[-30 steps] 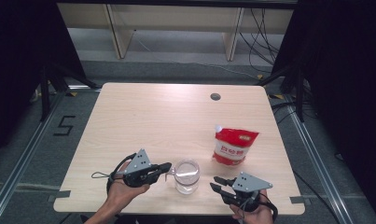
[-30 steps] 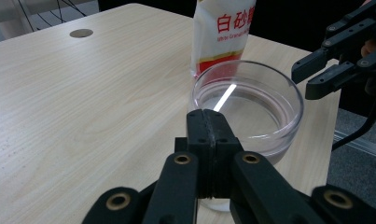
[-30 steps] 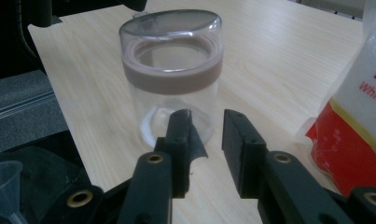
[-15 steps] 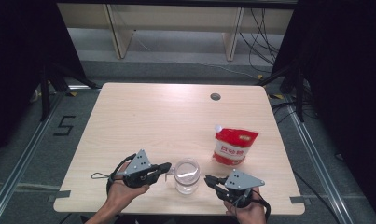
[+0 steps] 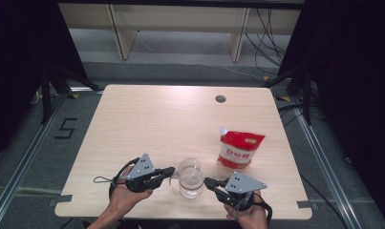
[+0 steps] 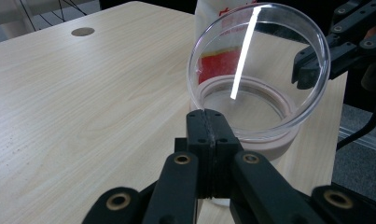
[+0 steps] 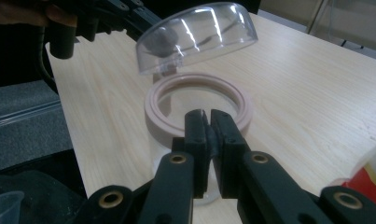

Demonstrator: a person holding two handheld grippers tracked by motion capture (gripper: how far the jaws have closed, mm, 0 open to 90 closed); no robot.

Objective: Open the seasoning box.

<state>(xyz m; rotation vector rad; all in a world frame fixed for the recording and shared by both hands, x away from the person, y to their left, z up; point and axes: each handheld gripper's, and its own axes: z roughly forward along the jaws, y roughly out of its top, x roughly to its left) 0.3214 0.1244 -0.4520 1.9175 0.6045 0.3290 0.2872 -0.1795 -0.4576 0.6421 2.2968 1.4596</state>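
the table [image 5: 147,124] looks like pale wood, matt and smooth. the jar [image 7: 195,140] is clear glossy plastic with a matt pinkish rim; its lid [image 6: 265,56] shines. the pouch [image 5: 240,150] is glossy plastic film. the gripper jaws are matt black plastic.

Floor marking [image 5: 66,128]: the numeral "5" in black tape on the grey floor, left of the table [image 5: 147,124]. Legible.

Red and white pouch [image 5: 239,150]: a yellow band of print across its red front, with white print below it; both too small to read.

No other lettering can be read.
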